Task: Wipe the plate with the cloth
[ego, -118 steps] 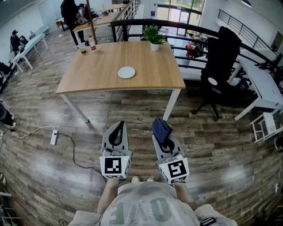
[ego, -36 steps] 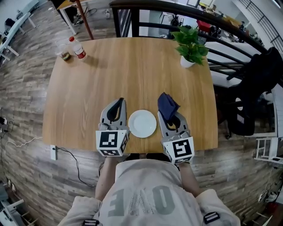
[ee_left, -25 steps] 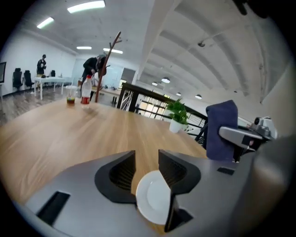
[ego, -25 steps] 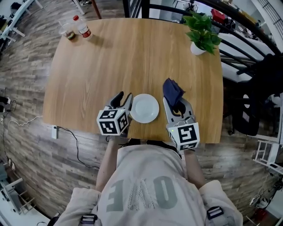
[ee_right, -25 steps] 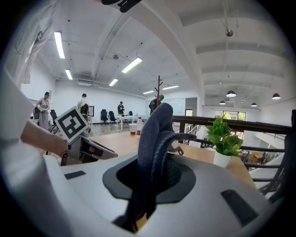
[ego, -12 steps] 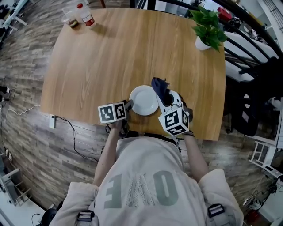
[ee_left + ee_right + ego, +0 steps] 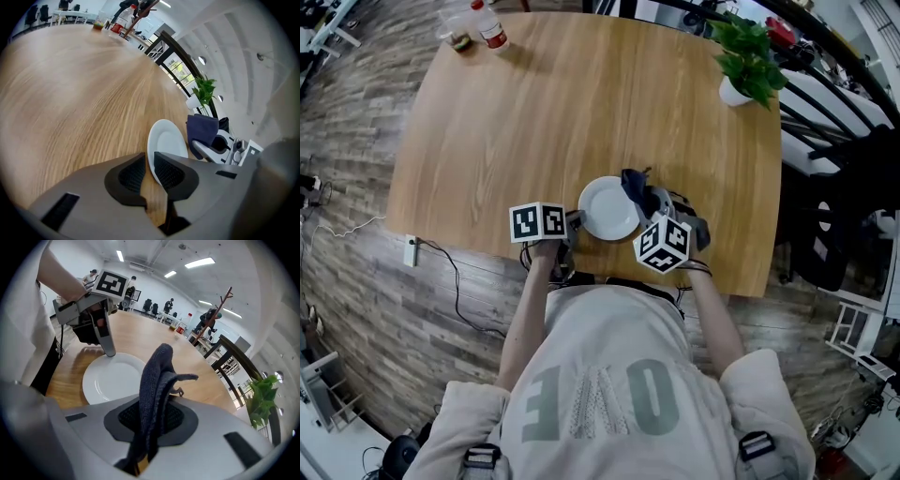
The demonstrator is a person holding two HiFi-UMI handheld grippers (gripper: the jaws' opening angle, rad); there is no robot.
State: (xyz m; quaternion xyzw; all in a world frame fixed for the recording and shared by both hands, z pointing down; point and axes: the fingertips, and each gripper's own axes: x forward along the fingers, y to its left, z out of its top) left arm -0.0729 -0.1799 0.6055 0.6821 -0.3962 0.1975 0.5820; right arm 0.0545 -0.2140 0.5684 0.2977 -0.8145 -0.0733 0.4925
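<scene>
Both tools dropped right down to the surface (image 7: pixel 581 103) over the last second, and they now flank the white plate (image 7: pixel 605 211) at the near 6 o'clock edge. The left tool (image 7: pixel 573 225) has just been closing its jaws, and they're pinching the plate's rim at about 9 o'clock. The right tool (image 7: pixel 649 202) is clamped on the dark blue cloth (image 7: pixel 636 186), which pokes up over the plate's 2 o'clock side. Can't tell if it's touching. Way back there's a potted plant (image 7: pixel 748 56) at 1 o'clock and a bottle (image 7: pixel 492 26) at 11.
</scene>
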